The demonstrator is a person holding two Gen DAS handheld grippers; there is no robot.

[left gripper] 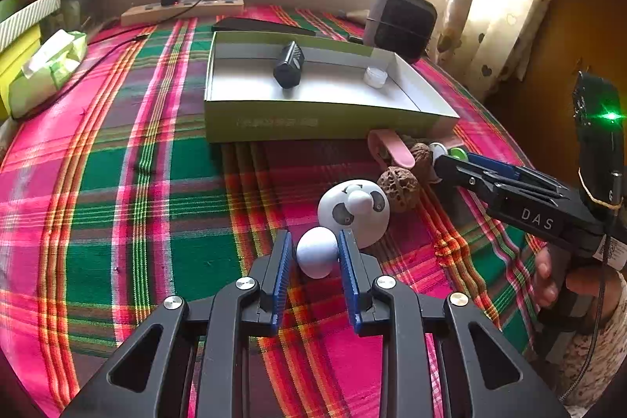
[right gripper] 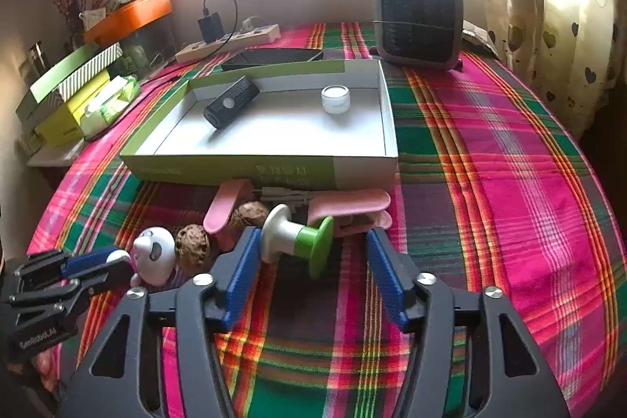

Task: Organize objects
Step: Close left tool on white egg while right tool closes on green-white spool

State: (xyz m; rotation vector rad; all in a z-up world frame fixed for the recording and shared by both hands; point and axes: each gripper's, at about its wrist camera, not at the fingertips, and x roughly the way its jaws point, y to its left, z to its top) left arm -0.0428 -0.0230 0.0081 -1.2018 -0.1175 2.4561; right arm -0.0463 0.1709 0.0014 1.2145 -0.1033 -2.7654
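A white panda toy (left gripper: 352,210) lies on the plaid cloth. My left gripper (left gripper: 315,241) is shut on its small rounded white end (left gripper: 317,253). In the right wrist view the left gripper (right gripper: 113,261) comes in from the lower left, beside the panda toy (right gripper: 154,253). A white-and-green spool (right gripper: 292,239) lies on its side between the blue pads of my right gripper (right gripper: 313,236). That gripper is open, with a gap at the green end. A green-sided box (right gripper: 235,169) holds a black device (right gripper: 231,100) and a small white jar (right gripper: 335,98).
Two walnuts (right gripper: 192,247) (right gripper: 250,212) and pink clips (right gripper: 348,204) lie crowded against the box's front wall. A grey heater (right gripper: 419,22) stands behind the box, a power strip (right gripper: 231,40) at the back, and a tissue pack (right gripper: 109,104) with stacked boxes at the left.
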